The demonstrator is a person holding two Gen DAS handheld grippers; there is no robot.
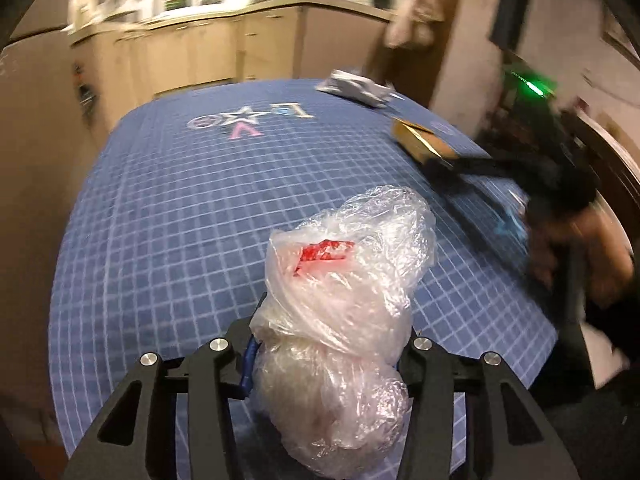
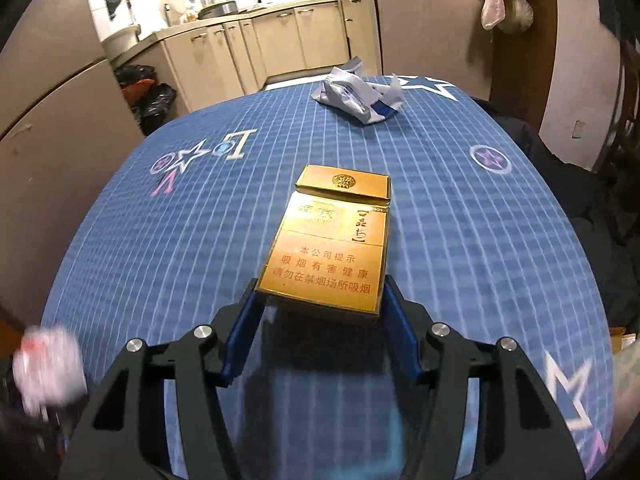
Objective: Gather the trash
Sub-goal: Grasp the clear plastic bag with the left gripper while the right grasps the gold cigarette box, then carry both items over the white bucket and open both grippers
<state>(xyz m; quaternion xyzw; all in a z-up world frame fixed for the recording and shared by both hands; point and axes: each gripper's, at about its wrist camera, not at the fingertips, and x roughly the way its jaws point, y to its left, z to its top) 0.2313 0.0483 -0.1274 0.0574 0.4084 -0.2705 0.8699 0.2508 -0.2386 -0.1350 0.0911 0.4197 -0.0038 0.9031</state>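
My left claw (image 1: pixel 326 354) pinches a crumpled clear plastic bag (image 1: pixel 344 288) at lower centre. My right claw (image 2: pixel 320 312) clamps a gold cigarette box (image 2: pixel 332 244) mid-frame above the blue checked worktop (image 2: pixel 168 248). Crumpled white-and-blue paper (image 2: pixel 356 94) lies farther, top centre.

free: blue tablecloth (image 2: pixel 168 240) left half | obstacle: crumpled wrapper (image 2: pixel 358 98) at far edge

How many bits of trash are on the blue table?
3. A crumpled plastic bag in the left tool, a gold cigarette pack in the right tool, and crumpled paper at the far edge. More may be hidden.
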